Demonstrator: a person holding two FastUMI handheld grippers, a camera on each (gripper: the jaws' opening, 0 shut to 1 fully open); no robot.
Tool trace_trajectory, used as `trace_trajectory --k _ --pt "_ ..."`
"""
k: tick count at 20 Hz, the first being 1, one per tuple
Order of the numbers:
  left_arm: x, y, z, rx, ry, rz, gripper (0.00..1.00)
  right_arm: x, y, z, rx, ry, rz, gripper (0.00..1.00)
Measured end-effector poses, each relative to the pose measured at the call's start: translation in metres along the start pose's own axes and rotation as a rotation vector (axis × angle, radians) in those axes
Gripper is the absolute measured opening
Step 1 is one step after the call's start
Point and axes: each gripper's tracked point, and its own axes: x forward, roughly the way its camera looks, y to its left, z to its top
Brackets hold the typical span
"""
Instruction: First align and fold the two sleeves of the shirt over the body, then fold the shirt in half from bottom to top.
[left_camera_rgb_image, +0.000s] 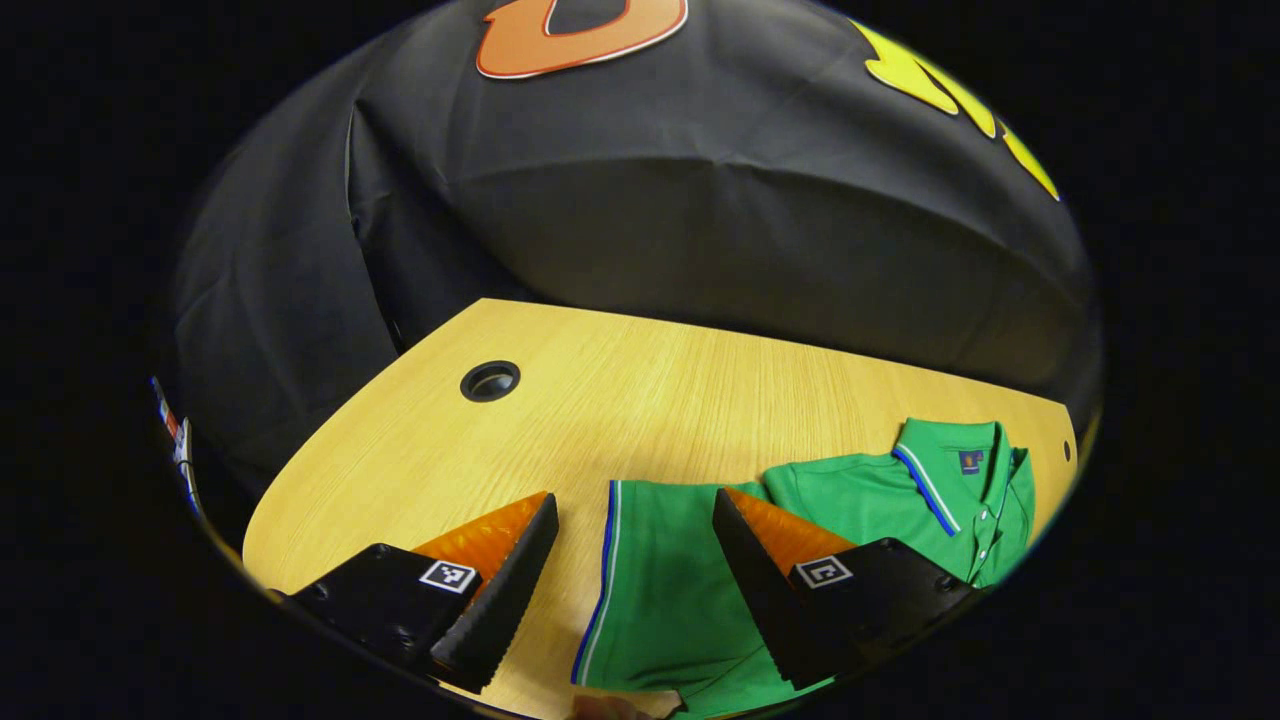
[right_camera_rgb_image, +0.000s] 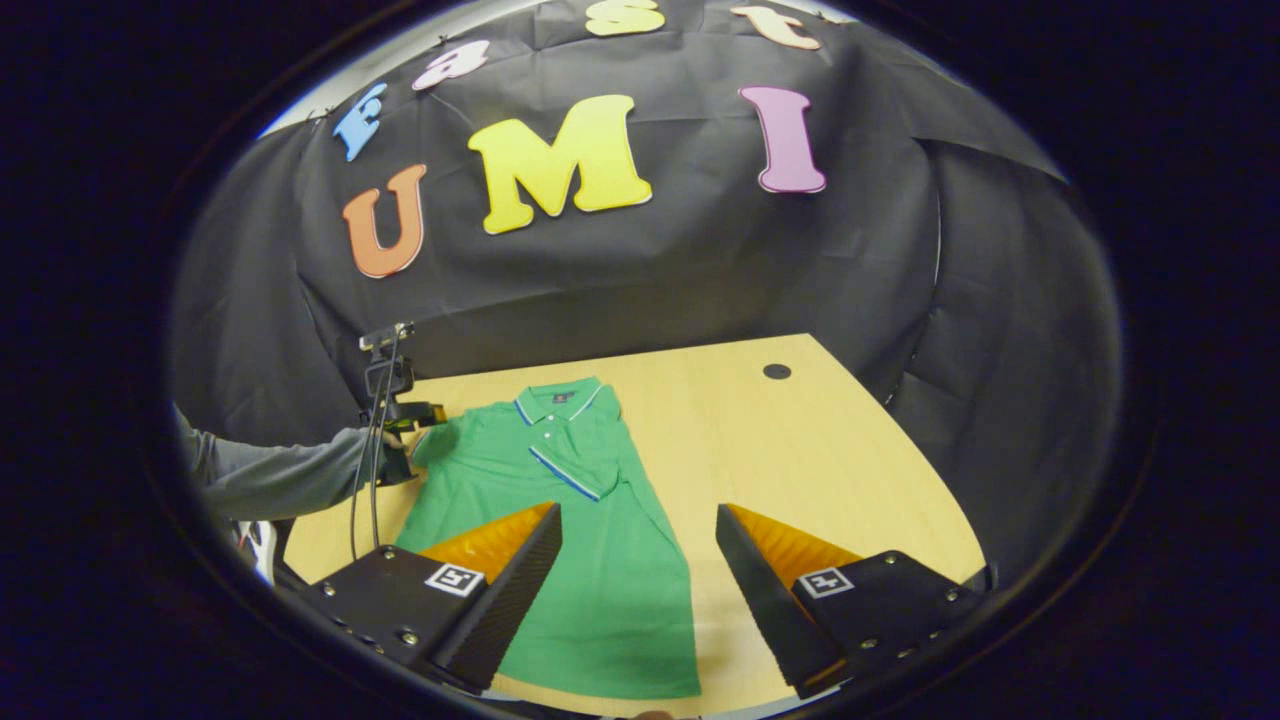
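Note:
A green polo shirt (right_camera_rgb_image: 590, 570) lies flat on the wooden table (right_camera_rgb_image: 800, 460), collar (right_camera_rgb_image: 560, 400) at the far end. One sleeve (right_camera_rgb_image: 580, 465) with a blue and white cuff is folded across the chest. The other sleeve (left_camera_rgb_image: 650, 570) lies spread out flat, its striped cuff edge between the open fingers of my left gripper (left_camera_rgb_image: 634, 495), which hovers just above it. My right gripper (right_camera_rgb_image: 638, 509) stands open over the shirt's lower body, holding nothing. The left gripper (right_camera_rgb_image: 430, 415) also appears small at the shirt's far left shoulder.
A round cable hole (left_camera_rgb_image: 490, 381) sits in the table's far part, also seen as a cable hole (right_camera_rgb_image: 776, 371) at the back right. A person's arm in a grey sleeve (right_camera_rgb_image: 280, 480) reaches in from the left. Bare wood (right_camera_rgb_image: 830, 500) lies right of the shirt.

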Motion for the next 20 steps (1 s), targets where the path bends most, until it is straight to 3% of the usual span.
trace_trajectory --k 1,3,8,12,13,16,20 --pt "0.002 -0.003 -0.013 0.003 0.049 -0.011 0.99 -0.001 -0.001 0.001 0.001 -0.004 -0.003 0.98" --pt "0.007 -0.002 -0.005 0.002 0.028 -0.013 1.0 -0.001 -0.003 0.002 -0.001 -0.003 -0.01 0.98" --pt "0.005 -0.012 -0.009 0.067 0.053 -0.073 0.91 -0.003 -0.005 -0.001 0.031 0.014 -0.017 0.98" --pt "0.001 -0.016 -0.011 0.093 0.067 -0.07 0.08 -0.006 -0.008 -0.002 0.035 0.022 -0.026 0.98" --pt "-0.001 -0.019 -0.01 0.065 0.064 -0.075 0.04 -0.006 -0.009 -0.001 0.031 0.02 -0.028 0.98" --pt "-0.008 -0.027 -0.011 0.011 0.06 -0.124 0.03 -0.008 -0.011 0.003 0.016 0.009 -0.037 0.98" --pt "-0.025 -0.044 0.003 0.077 -0.01 -0.181 0.03 -0.007 -0.013 0.004 0.028 0.002 -0.045 0.98"
